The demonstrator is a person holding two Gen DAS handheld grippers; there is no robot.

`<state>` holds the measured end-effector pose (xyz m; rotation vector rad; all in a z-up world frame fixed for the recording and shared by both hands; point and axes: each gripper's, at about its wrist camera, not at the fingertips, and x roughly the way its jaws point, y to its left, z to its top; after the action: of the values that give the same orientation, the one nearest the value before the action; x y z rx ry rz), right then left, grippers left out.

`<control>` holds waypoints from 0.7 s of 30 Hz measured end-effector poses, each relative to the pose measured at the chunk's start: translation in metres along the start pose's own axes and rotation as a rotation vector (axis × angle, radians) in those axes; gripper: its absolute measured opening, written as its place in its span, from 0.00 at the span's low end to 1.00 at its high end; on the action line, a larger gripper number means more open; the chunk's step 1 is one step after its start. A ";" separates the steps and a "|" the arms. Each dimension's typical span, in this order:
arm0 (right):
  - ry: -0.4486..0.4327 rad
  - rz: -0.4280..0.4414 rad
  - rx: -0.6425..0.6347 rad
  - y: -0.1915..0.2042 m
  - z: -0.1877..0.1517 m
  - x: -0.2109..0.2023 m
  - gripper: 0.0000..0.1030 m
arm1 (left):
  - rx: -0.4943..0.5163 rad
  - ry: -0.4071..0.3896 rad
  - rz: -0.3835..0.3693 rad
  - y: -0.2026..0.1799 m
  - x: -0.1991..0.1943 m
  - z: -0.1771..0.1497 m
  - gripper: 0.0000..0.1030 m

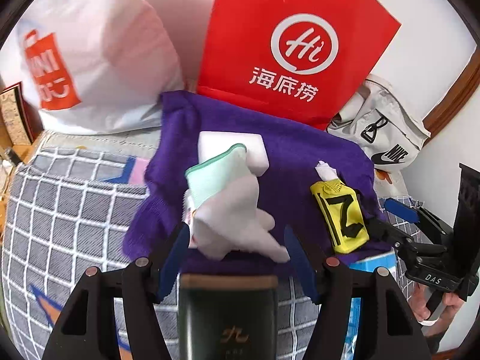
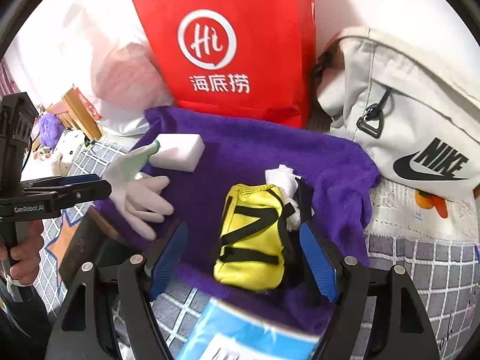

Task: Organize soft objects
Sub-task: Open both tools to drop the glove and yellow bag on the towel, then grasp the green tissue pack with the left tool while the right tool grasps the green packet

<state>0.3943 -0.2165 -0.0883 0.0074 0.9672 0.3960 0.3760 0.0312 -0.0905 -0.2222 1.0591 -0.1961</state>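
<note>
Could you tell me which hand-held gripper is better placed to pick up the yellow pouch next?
The right hand-held gripper: its open jaws already straddle the yellow pouch on the purple towel. The left hand-held gripper brackets the white glove instead.

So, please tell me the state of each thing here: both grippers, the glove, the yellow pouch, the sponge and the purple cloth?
Left gripper: open, around the glove, pads apart from it.
Right gripper: open, around the pouch.
White fabric glove with green cuff: lying loose, cuff on the sponge.
Yellow fabric pouch with black straps: lying on the cloth, released.
White rectangular foam sponge: flat on the cloth.
Purple fluffy cloth: spread out.
</note>
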 end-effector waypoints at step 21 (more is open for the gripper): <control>0.002 0.074 0.000 0.056 -0.104 -0.075 0.74 | -0.014 -0.067 0.019 0.008 -0.072 -0.101 0.62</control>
<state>0.2550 -0.2068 -0.0780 0.0431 0.9713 0.4641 0.2536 0.0492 -0.0793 -0.2295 0.9956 -0.1631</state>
